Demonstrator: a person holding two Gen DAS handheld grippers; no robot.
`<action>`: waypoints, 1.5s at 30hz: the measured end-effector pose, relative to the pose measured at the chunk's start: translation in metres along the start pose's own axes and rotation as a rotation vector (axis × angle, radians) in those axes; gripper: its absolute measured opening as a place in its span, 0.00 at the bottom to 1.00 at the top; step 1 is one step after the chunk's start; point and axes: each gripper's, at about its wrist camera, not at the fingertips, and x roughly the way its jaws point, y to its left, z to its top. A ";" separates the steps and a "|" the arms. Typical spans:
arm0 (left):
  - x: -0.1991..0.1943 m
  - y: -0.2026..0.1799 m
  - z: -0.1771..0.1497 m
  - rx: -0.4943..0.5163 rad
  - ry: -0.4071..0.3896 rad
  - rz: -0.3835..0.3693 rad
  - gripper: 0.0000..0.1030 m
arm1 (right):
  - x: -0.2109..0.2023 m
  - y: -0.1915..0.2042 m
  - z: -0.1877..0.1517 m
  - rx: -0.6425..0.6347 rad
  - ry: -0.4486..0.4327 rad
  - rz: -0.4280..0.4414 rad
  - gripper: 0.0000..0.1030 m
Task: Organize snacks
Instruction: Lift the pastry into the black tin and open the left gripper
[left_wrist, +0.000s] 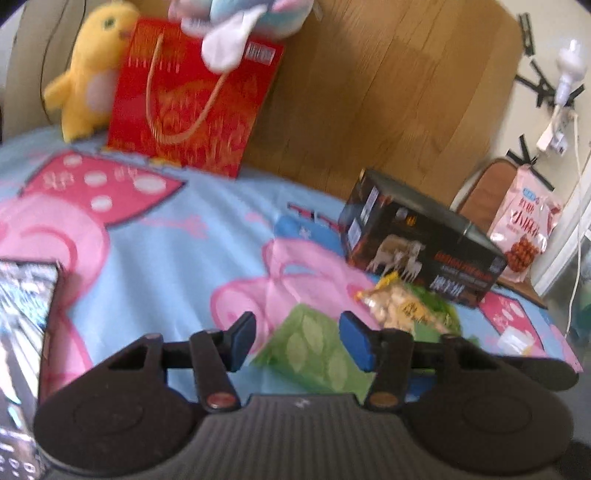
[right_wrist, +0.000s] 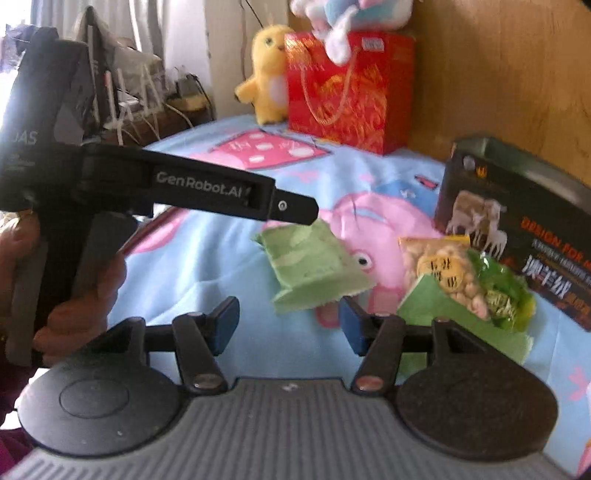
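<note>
Nearest in the left wrist view, the left claw (left_wrist: 297, 341) hangs released over the bed (left_wrist: 207, 236), its blue pads spread with nothing between them. A green packet (left_wrist: 314, 347) lies just past the tips, partly framed by the right pad. In the right wrist view the right claw (right_wrist: 290, 325) is likewise released and bare, low over the sheet; the same green packet (right_wrist: 314, 269) sits just ahead of its gap, tilted, one edge under the tip of the left tool's black arm (right_wrist: 207, 188), which crosses from the left, gripped by a hand (right_wrist: 74, 295).

To the right of the packet a second green wrapper (right_wrist: 436, 306) lies under a clear snack bag (right_wrist: 447, 273) of pale puffs; that bag (left_wrist: 399, 302) touches the front face of a dark box (left_wrist: 417, 240) — its top looks open in the right view (right_wrist: 517, 206). The snacks cluster on the bed's right side, near its edge.

Left of the packet the sheet runs free and flat across the pink cartoon print, open room back to the headboard (left_wrist: 388, 85). At the far left edge of the left view a dark printed box (left_wrist: 22, 332) crowds in.

Farthest back, a red gift bag (left_wrist: 192, 99) stands against the headboard, a yellow chick toy (left_wrist: 88, 70) beside it, and a pastel plush (left_wrist: 236, 26) on top. Off the bed's right edge — a pink snack bag (left_wrist: 524, 225) rests on a chair.
</note>
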 end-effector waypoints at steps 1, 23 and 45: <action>0.002 0.001 -0.002 -0.009 0.013 -0.008 0.43 | 0.002 -0.002 0.001 0.013 -0.002 0.000 0.59; 0.044 -0.119 0.095 0.099 -0.026 -0.260 0.33 | -0.070 -0.086 0.032 0.122 -0.328 -0.241 0.45; 0.074 -0.123 0.101 0.036 0.022 -0.303 0.45 | -0.104 -0.173 -0.005 0.377 -0.467 -0.369 0.75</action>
